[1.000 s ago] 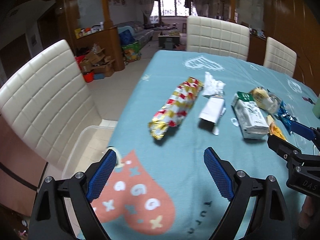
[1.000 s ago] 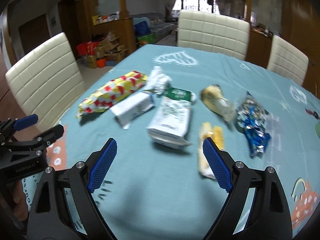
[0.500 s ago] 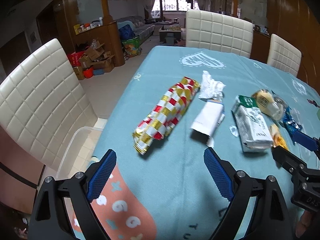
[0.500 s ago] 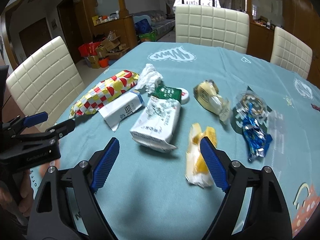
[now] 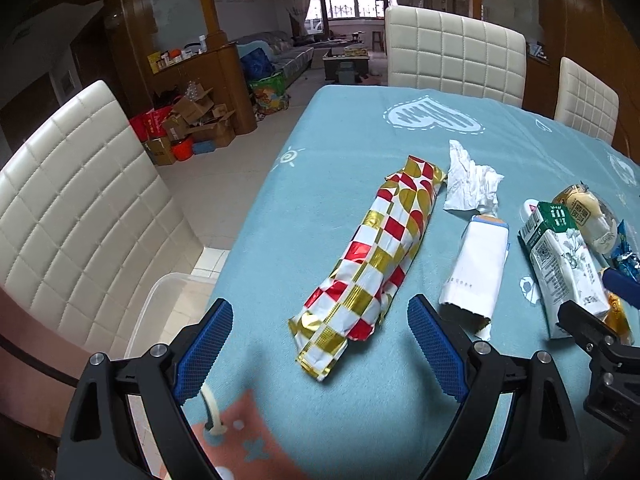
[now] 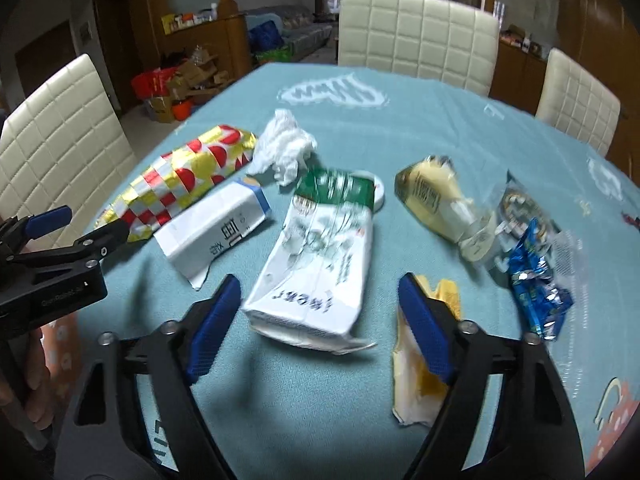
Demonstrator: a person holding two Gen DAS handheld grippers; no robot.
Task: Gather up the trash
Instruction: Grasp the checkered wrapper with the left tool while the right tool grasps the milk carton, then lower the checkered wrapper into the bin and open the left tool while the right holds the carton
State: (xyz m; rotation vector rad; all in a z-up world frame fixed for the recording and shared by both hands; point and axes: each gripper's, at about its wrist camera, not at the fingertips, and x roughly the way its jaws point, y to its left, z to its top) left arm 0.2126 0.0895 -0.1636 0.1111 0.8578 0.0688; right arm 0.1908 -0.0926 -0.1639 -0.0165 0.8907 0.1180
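Right wrist view shows the right gripper (image 6: 318, 320) lower and closer to the litter than a second ago, its jaws having just been closing; they now bracket the near end of the crushed green-and-white carton (image 6: 320, 256), but the pads (image 6: 214, 322) stand clear of it, so nothing is clamped. By that reading, the pickup of this carton is about to begin rather than done. The left gripper (image 5: 320, 348) has likewise advanced over the blue tablecloth (image 5: 348, 128) and hangs released, wide apart, with the red-and-gold checked wrapper (image 5: 372, 264) lying between and just ahead of its jaws, untouched.

Beside these lie a white carton (image 5: 476, 268), a crumpled tissue (image 6: 286, 146), a yellow pouch (image 6: 434, 196) and a blue foil wrapper (image 6: 536, 276).

A yellow wrapper (image 6: 416, 384) is partly covered by the right jaw. A clear bin (image 5: 160, 304) by the table edge (probably where the trash goes) is mostly cut off by the left jaw. Motion blur smears the carton's print.
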